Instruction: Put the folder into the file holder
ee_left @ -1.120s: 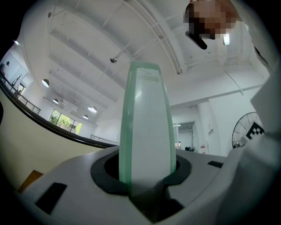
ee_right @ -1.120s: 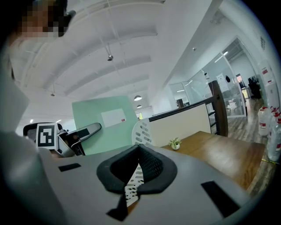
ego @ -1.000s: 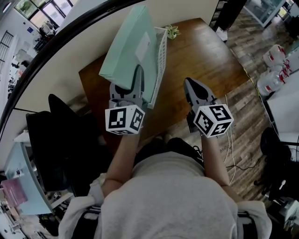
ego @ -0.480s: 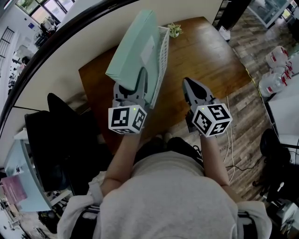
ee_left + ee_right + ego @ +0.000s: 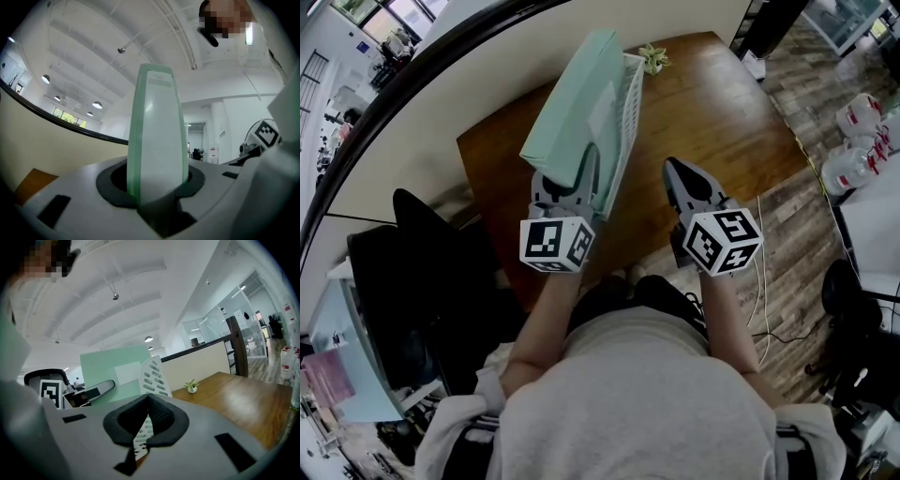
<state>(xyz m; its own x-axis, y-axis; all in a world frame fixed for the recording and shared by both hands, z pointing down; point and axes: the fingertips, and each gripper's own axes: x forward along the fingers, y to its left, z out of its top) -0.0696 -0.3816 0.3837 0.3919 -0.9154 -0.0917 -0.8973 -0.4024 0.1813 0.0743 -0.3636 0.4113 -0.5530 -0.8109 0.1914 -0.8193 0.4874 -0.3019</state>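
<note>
Left hand-held gripper is clamped on the near edge of the mint folder. The folder has sunk slightly in the last second and now sits against the white file holder on the counter. Looks mid-insertion, not seated. Right hand-held gripper is closed, empty and idle.

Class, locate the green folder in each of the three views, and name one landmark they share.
Head view: folder upper centre.
Left gripper view: folder dead centre, edge-on between the jaws.
Right gripper view: folder left of centre.
Shared landmark: the wooden table, in all three.
</note>
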